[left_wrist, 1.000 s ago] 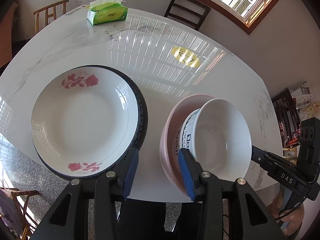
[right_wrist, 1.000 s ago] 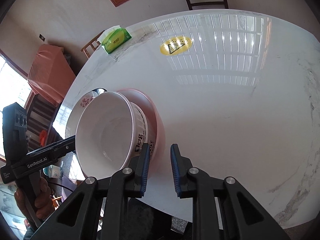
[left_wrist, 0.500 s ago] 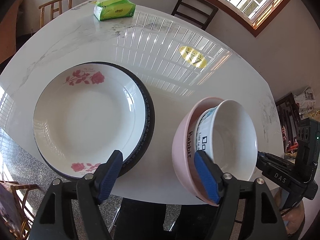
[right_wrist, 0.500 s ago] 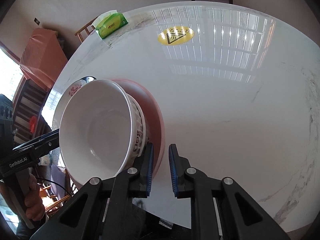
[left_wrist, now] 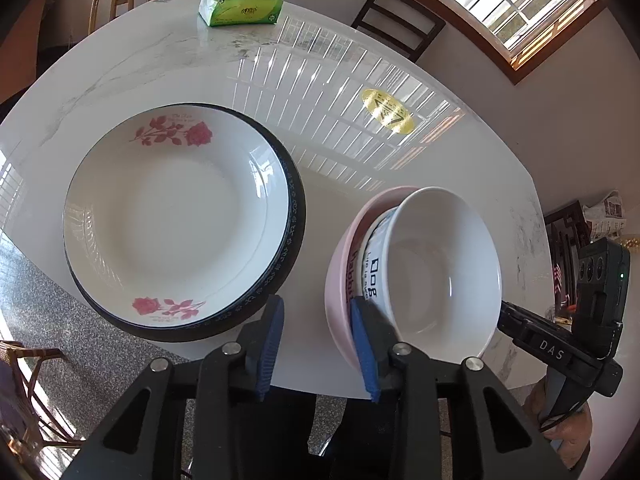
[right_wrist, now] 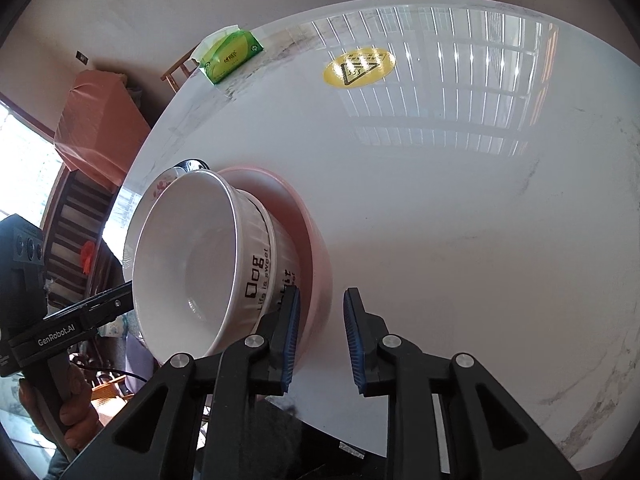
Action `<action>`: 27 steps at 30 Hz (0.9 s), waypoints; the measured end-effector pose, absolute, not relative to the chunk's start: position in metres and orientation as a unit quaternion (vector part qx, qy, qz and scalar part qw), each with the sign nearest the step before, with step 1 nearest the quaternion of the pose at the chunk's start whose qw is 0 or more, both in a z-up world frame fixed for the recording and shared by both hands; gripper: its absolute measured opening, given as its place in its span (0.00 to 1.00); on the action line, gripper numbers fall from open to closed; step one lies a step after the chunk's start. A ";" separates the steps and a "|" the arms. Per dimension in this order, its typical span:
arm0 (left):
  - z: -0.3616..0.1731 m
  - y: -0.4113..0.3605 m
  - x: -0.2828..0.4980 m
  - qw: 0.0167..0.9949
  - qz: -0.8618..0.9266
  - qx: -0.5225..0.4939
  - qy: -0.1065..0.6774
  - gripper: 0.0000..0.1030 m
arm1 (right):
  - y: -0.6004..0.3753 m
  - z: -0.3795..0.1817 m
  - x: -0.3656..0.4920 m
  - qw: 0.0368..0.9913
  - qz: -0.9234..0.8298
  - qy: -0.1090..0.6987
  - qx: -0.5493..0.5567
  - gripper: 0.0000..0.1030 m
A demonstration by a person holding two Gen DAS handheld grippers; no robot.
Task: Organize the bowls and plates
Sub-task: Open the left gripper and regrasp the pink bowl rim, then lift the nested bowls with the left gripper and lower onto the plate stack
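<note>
The stack of bowls — a white bowl (left_wrist: 436, 276) nested in a pink bowl (left_wrist: 340, 276) — sat at the table's (left_wrist: 160, 64) near edge, toward its right corner, with the pink rim reaching past that edge. Both bowls were tilted, mouths turned up and toward the right side of the left wrist view; being round, they had no long axis. The white rose plate (left_wrist: 176, 220) lay flat inside a black-rimmed plate (left_wrist: 298, 216), near the left end of the same edge and apart from the bowls.

The left gripper (left_wrist: 316, 344) was closing, its right pad against the pink bowl's outer wall and its left pad over bare tabletop, nothing pinched between them. The right gripper (right_wrist: 320, 336) was opening (only slightly), jaws empty, its left pad just beside the pink rim.

Beyond the dishes the marble lay open to the far edge — only a tissue pack (left_wrist: 240, 6) and a yellow sticker (left_wrist: 386, 110) there.
</note>
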State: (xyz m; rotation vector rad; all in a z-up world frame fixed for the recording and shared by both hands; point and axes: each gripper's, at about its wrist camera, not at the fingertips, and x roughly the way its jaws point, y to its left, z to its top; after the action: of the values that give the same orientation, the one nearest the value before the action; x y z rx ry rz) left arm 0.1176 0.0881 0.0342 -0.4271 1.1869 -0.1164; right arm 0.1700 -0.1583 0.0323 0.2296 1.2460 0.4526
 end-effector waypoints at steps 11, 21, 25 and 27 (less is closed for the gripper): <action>0.029 0.073 0.118 0.810 -0.022 -0.209 0.547 0.18 | -0.154 0.037 0.166 0.795 0.216 0.560 0.086 0.16; 0.025 0.077 0.114 0.822 -0.050 -0.235 0.517 0.10 | -0.162 0.035 0.161 0.803 0.221 0.542 0.115 0.17; 0.026 0.073 0.108 0.836 -0.038 -0.213 0.505 0.09 | -0.161 0.035 0.160 0.807 0.219 0.535 0.119 0.17; 0.026 0.071 0.107 0.837 -0.037 -0.210 0.503 0.09 | -0.163 0.034 0.159 0.807 0.217 0.534 0.129 0.17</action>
State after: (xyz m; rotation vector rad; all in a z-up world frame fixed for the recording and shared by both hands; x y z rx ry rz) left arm 0.1072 0.0714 0.0265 -0.4438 1.0653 -0.0788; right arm 0.1586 -0.1635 0.0344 0.2757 1.1414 0.4652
